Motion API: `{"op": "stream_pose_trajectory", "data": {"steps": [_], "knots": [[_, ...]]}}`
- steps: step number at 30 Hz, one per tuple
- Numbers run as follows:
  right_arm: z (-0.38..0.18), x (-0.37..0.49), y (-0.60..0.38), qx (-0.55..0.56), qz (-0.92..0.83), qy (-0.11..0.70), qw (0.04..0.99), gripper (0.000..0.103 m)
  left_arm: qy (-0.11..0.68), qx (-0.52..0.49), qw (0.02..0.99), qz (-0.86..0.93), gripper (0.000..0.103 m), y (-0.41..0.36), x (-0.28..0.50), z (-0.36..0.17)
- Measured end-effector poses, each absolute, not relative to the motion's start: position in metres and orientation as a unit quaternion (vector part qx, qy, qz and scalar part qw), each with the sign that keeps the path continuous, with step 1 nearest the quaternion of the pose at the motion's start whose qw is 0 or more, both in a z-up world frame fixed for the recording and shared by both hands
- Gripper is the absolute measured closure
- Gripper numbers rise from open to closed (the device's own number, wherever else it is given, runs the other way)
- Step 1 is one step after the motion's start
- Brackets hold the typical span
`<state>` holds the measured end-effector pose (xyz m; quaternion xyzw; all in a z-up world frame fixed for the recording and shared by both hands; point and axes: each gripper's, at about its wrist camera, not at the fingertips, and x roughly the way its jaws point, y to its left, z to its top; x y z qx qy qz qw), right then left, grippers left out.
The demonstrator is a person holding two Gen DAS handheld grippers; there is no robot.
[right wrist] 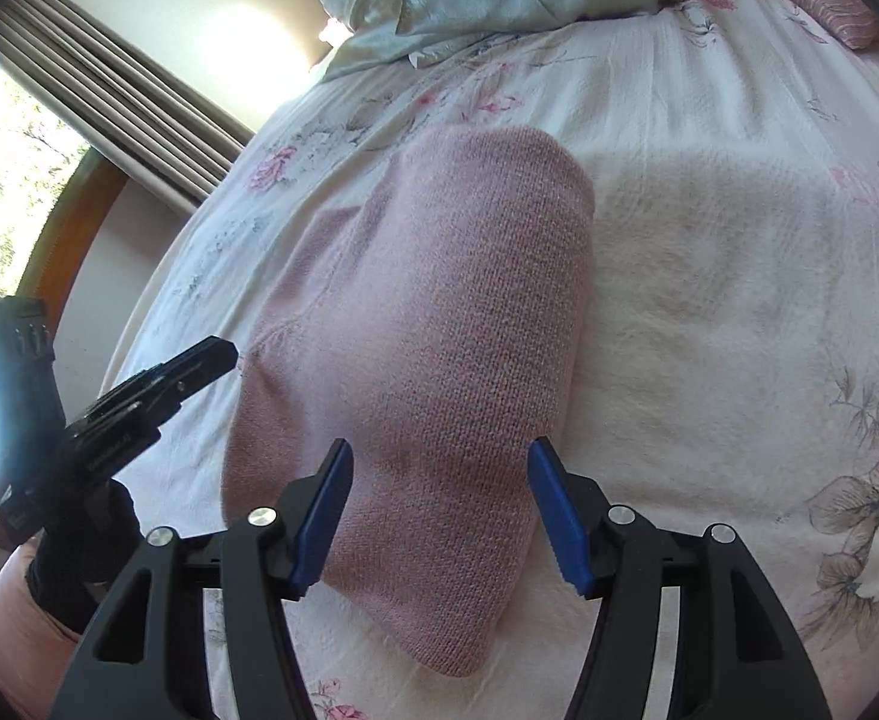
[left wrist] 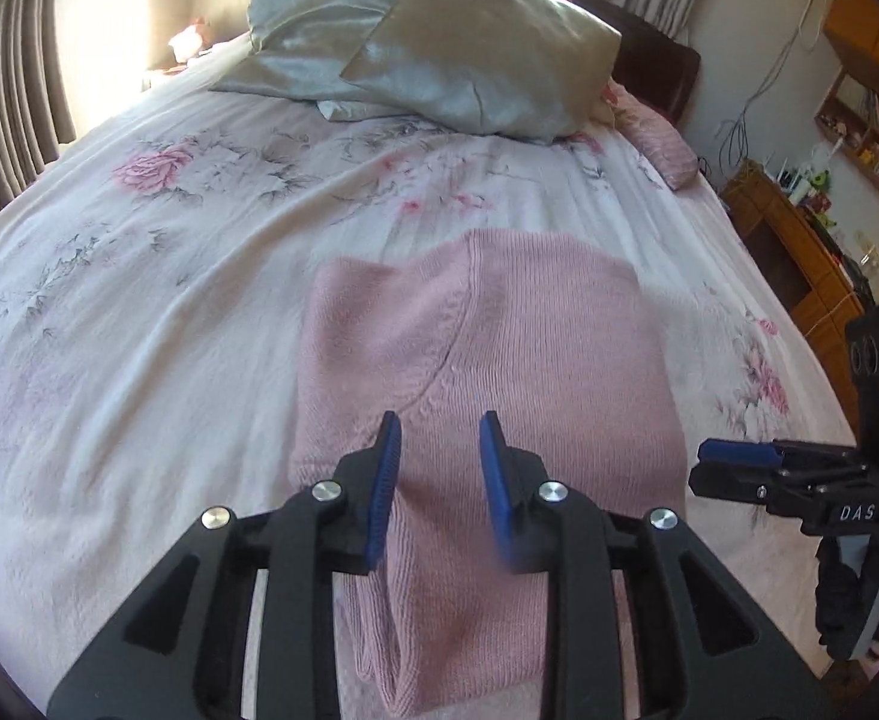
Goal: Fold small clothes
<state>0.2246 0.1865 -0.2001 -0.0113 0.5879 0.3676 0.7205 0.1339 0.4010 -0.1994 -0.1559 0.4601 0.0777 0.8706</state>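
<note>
A pink knit garment [left wrist: 475,360] lies folded into a compact shape on the floral bedspread [left wrist: 169,300]. My left gripper [left wrist: 439,438] hovers over its near end, open, with nothing between the blue pads. In the right wrist view the same garment [right wrist: 439,312] stretches away from my right gripper [right wrist: 439,453], whose fingers stand wide open on either side of the near end, holding nothing. The right gripper [left wrist: 709,462] shows side-on at the garment's right edge. The left gripper [right wrist: 217,357] points at the garment's left edge, held by a black-gloved hand [right wrist: 79,546].
Satin pillows [left wrist: 427,42] are piled at the head of the bed, with a pink striped cushion [left wrist: 661,144] beside them. A wooden dresser [left wrist: 799,252] with clutter stands past the bed's right edge. Curtains [right wrist: 115,78] and a window [right wrist: 7,150] are on the left.
</note>
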Motion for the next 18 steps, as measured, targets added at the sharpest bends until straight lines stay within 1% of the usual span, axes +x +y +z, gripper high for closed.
{"op": "stream_pose_trajectory", "data": {"steps": [1, 4, 5, 6, 8, 10, 13, 15, 16, 17, 18], "knots": [[-0.206, 0.223, 0.188, -0.015, 0.365, 0.592, 0.718, 0.041, 0.47, -0.155, 0.865, 0.083, 0.079, 0.4, 0.132, -0.209], [-0.223, 0.217, 0.191, -0.026, 0.353, 0.607, 0.711, 0.041, 0.499, -0.164, 0.846, 0.096, 0.079, 0.404, 0.129, -0.236], [-0.228, 0.217, 0.192, -0.027, 0.351, 0.611, 0.709, 0.041, 0.505, -0.171, 0.84, 0.099, 0.077, 0.408, 0.128, -0.244], [-0.232, 0.217, 0.193, -0.029, 0.349, 0.614, 0.707, 0.041, 0.51, -0.182, 0.835, 0.102, 0.077, 0.411, 0.127, -0.251], [-0.24, 0.218, 0.194, -0.032, 0.345, 0.62, 0.704, 0.041, 0.511, -0.196, 0.83, 0.105, 0.071, 0.416, 0.125, -0.26], [-0.245, 0.219, 0.195, -0.035, 0.343, 0.627, 0.699, 0.04, 0.513, -0.204, 0.827, 0.105, 0.067, 0.419, 0.124, -0.265], [-0.244, 0.22, 0.196, -0.035, 0.35, 0.631, 0.691, 0.039, 0.517, -0.225, 0.821, 0.094, 0.067, 0.424, 0.122, -0.26], [-0.234, 0.221, 0.192, -0.028, 0.363, 0.623, 0.692, 0.038, 0.503, -0.255, 0.822, 0.081, 0.066, 0.433, 0.117, -0.245], [-0.227, 0.223, 0.189, -0.019, 0.37, 0.617, 0.694, 0.038, 0.487, -0.275, 0.826, 0.073, 0.055, 0.439, 0.114, -0.236], [-0.221, 0.226, 0.186, -0.006, 0.377, 0.613, 0.694, 0.035, 0.472, -0.289, 0.83, 0.071, 0.037, 0.446, 0.112, -0.229], [-0.217, 0.229, 0.181, 0.011, 0.383, 0.611, 0.693, 0.033, 0.46, -0.297, 0.833, 0.074, 0.031, 0.453, 0.111, -0.223]]}}
